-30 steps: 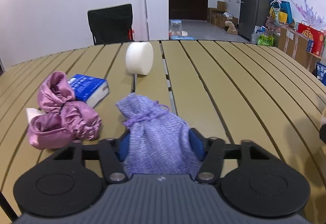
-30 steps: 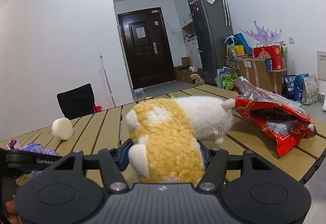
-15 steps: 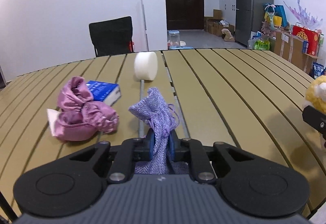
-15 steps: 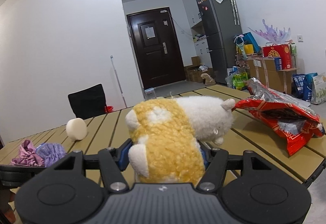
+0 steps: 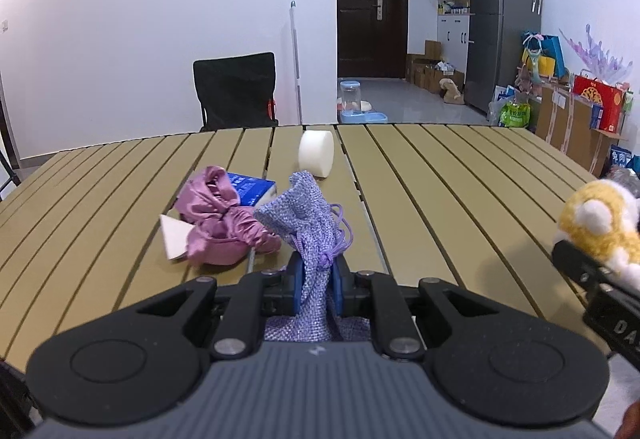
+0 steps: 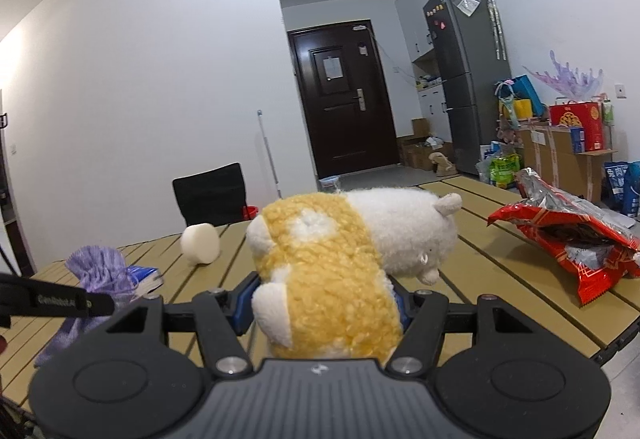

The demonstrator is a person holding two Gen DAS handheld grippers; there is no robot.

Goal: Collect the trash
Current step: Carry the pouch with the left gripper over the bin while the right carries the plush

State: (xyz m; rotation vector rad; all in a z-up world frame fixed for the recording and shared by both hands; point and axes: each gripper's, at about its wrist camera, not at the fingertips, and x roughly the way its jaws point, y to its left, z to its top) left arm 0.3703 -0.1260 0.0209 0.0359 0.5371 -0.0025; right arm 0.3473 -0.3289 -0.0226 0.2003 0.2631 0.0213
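My left gripper (image 5: 316,281) is shut on a lilac knitted drawstring pouch (image 5: 304,223), lifted above the slatted table (image 5: 460,199). The same pouch (image 6: 100,271) shows at the left of the right wrist view, behind the left gripper's black finger. My right gripper (image 6: 320,303) is shut on a yellow and white plush toy (image 6: 340,251), held over the table; the toy (image 5: 596,223) also appears at the right edge of the left wrist view. An open red snack bag (image 6: 576,239) lies on the table's right side.
A pink satin pouch (image 5: 216,223) with a white card, a blue book (image 5: 252,189) and a white foam cylinder (image 5: 316,153) lie on the table. A black chair (image 5: 236,95) stands behind it. Boxes and bags line the right wall by the fridge (image 5: 500,19).
The left gripper closed on the lilac pouch and lifted it up and back from the table. The right gripper shifted a little with the plush toy still in it.
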